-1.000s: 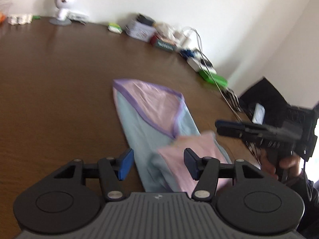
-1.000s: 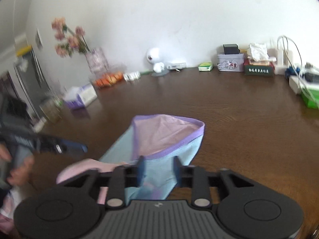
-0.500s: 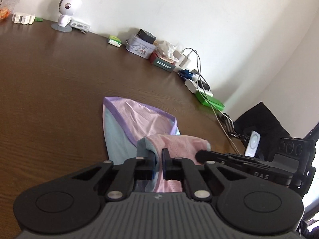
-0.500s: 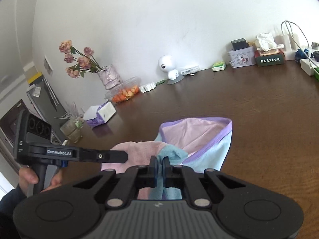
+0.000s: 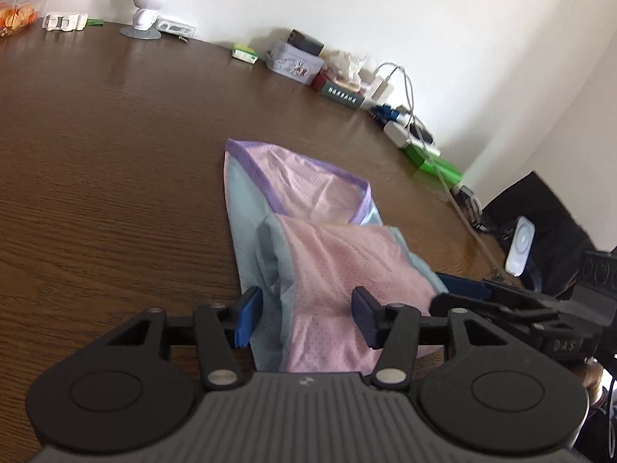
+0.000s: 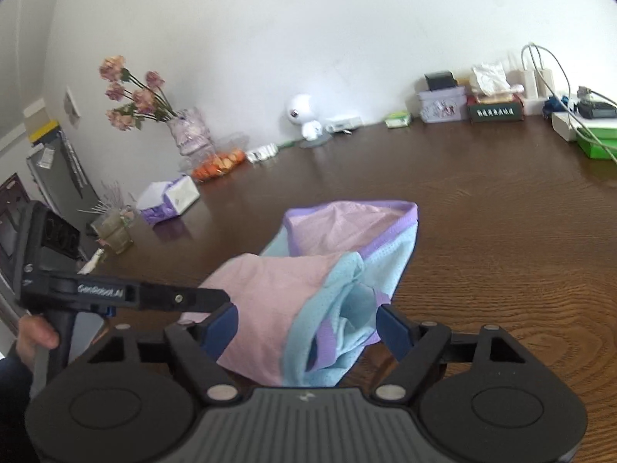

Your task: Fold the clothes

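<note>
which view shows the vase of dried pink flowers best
The right wrist view: the vase of dried pink flowers stands whole and unblocked by the wall at the brown wooden table's far left edge. The left wrist view misses it entirely, its frame ending at the orange snack container.

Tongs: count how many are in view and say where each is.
2. The left tongs and the right tongs both straddle the near end of the folded garment, jaws opening; none seem hidden.

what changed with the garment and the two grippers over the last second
Both grippers pinched the near end of the garment and carried it forward over itself. Now the left gripper and right gripper are opening, cloth loose between the fingers, fold laid down. The far purple waistband and table clutter stayed put.
</note>
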`<state>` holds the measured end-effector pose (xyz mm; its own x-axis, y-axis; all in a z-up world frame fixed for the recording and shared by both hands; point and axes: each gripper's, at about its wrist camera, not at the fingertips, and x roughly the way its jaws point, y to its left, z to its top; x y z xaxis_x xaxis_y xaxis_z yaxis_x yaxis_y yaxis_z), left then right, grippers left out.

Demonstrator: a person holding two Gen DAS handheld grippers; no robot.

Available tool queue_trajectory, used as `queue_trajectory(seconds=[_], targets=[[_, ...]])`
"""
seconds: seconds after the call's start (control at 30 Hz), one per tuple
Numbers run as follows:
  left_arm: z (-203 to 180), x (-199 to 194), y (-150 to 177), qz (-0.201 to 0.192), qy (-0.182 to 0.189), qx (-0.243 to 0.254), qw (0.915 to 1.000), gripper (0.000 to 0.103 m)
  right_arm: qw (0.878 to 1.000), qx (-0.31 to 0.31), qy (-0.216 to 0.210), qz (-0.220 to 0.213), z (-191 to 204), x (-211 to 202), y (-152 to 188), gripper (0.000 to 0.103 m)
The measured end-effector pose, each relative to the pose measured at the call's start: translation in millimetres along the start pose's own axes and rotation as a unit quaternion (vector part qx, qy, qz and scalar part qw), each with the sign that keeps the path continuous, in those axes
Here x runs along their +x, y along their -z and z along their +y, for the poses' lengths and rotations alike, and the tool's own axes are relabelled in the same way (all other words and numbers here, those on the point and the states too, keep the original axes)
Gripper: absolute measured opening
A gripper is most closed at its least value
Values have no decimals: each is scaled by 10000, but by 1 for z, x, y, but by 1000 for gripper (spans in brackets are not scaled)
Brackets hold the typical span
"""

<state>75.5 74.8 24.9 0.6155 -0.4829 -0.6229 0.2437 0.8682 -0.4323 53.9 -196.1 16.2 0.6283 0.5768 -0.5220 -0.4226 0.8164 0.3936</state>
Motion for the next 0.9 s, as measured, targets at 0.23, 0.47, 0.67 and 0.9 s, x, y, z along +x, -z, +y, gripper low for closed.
queue_trajectory(seconds=[0.23,0.47,0.67,0.9], targets=[[-4,2,5,31,-52,100,9999,52,9969,592,-471,237,-7,12,-1,6],[-3,-4,4,17,-9,37,10000,53,9851,1648,-448,214,-36,17,6,11],[-9,-6,-3,-54,-288,300,9991,25,9996,-175,156,-139,26,-1,-6,22],[-3,-8,-15,-345,-162,53,9993,37,9978,-466,435,194,38,2,-13,13]])
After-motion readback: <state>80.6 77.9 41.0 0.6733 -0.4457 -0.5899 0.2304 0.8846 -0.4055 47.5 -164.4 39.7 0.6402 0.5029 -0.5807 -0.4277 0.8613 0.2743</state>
